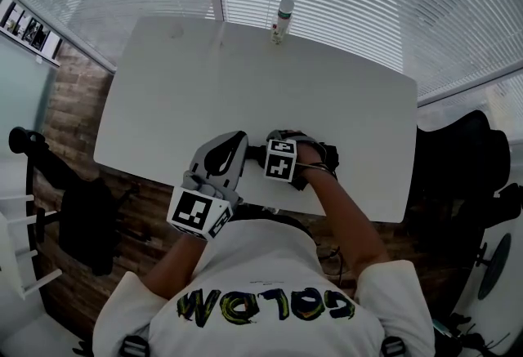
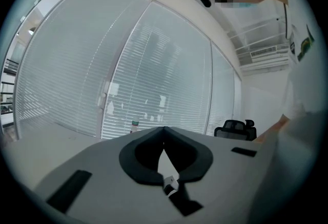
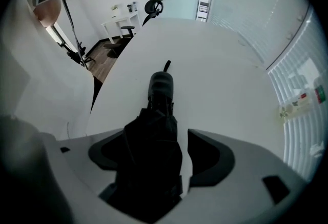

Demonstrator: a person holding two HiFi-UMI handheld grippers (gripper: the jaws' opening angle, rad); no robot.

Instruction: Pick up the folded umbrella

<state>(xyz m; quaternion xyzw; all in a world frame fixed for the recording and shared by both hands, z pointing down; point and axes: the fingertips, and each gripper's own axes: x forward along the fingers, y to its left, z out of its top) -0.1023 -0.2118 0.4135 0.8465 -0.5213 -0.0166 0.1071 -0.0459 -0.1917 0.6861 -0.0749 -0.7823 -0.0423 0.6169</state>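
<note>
The folded black umbrella [image 3: 154,164] lies on the white table [image 3: 225,69] near its front edge, its rounded handle [image 3: 161,86] pointing away along the tabletop. My right gripper [image 3: 158,133] points steeply down over it with its jaws wide apart. The umbrella's folded cloth sits between them, with a strip of table showing beside the right jaw. In the head view the right gripper [image 1: 286,158] covers most of the umbrella [image 1: 325,156]. My left gripper [image 1: 235,143] rests just left of it, held level with jaws shut [image 2: 164,130] and nothing in them.
A small white bottle with a green cap [image 1: 283,20] stands at the table's far edge by the window blinds. A black office chair [image 1: 470,159] is at the right of the table, another dark chair [image 1: 78,212] at the left. The table's front edge [image 1: 270,204] runs close under both grippers.
</note>
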